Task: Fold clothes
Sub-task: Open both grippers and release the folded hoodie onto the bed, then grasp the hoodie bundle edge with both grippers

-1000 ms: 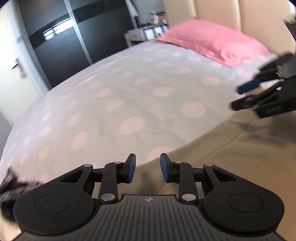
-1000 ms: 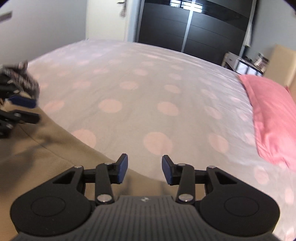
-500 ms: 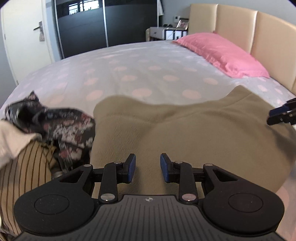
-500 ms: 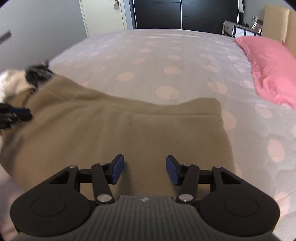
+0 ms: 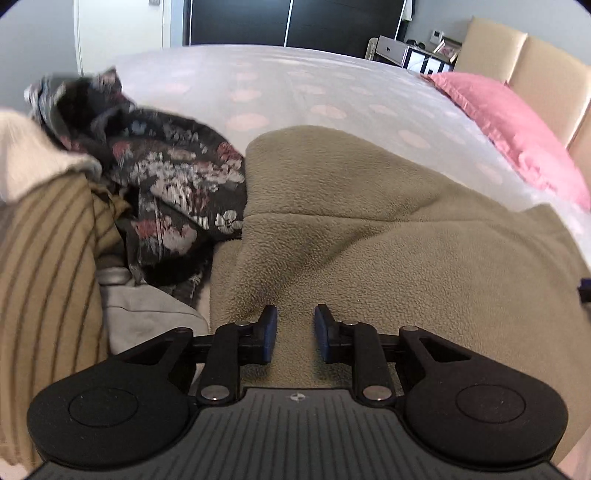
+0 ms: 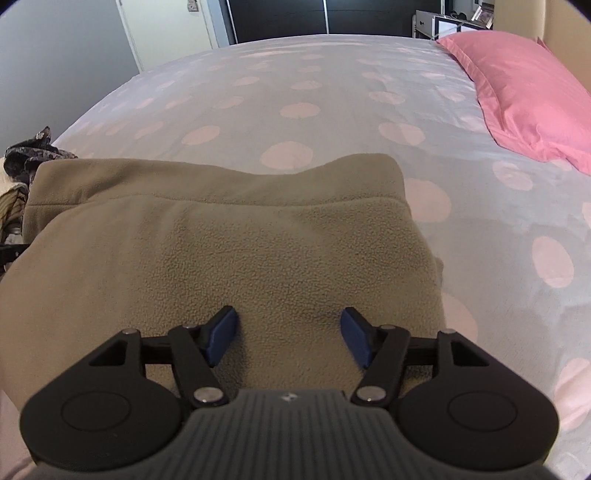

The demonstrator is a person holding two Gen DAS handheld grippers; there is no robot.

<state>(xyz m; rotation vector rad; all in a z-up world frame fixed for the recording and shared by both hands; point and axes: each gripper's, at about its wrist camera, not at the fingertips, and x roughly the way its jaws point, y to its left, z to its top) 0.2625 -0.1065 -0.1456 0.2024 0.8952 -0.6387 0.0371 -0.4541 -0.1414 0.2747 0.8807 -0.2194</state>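
An olive fleece garment (image 5: 369,229) lies folded on the dotted bed cover (image 6: 295,92), its seamed edge on the far side. My left gripper (image 5: 295,325) hovers low over the fleece's near left part. Its jaws are closing with a narrow gap, and fleece shows in that gap without being clamped. My right gripper (image 6: 288,328) is over the near right part of the fleece (image 6: 240,240). Its jaws are opening wide and the pads press on nothing.
A heap of clothes lies left of the fleece: a dark floral garment (image 5: 173,177), a tan striped one (image 5: 44,266), a white one (image 5: 29,155) and a grey one (image 5: 147,321). A pink pillow (image 6: 524,88) rests by the beige headboard (image 5: 535,62). A black wardrobe (image 5: 295,18) stands beyond the bed.
Both views swung back and down from the open bed to the fleece, which now lies flat and folded. The right jaws spread wider; the left jaws narrowed a little.
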